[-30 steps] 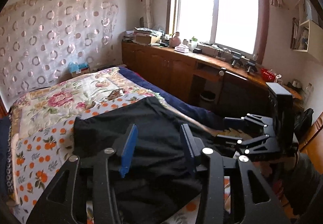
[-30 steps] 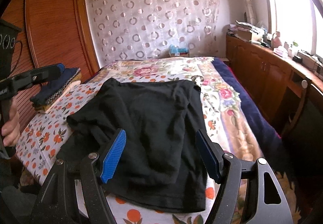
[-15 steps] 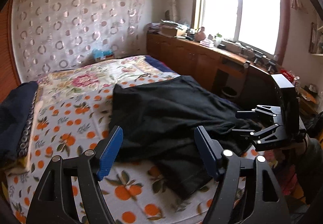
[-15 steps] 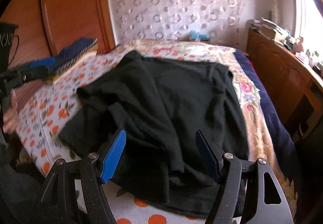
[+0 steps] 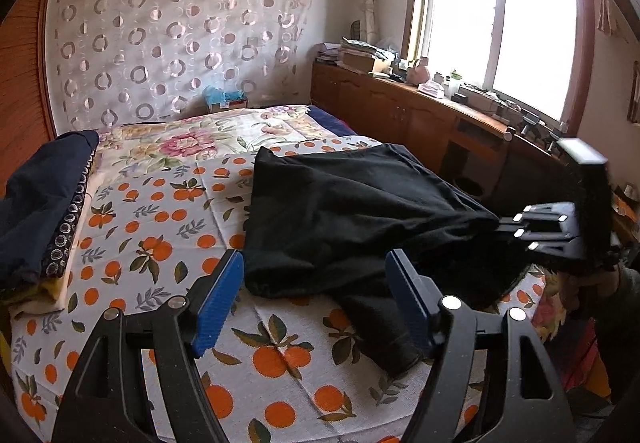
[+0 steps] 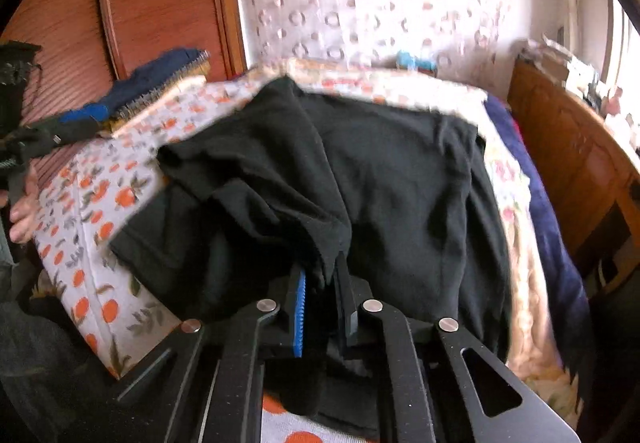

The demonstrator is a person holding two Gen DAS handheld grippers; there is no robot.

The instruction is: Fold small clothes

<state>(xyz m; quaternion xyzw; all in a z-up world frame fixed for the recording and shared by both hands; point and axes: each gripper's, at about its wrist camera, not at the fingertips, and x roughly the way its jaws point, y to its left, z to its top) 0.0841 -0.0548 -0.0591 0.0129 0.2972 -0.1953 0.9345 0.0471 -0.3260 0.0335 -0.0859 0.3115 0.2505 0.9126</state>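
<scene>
Black garment spread on an orange-print bedspread

A bunched edge of the garment is pinched in the just-closed right gripper; the left gripper is held wide, nothing clamped. Folded dark clothes are stacked nearby; a circle-patterned curtain and window are seen behind.

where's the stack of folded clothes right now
In the left wrist view the stack of folded clothes sits at the bed's left edge by the wooden wardrobe, left of the black garment.
</scene>
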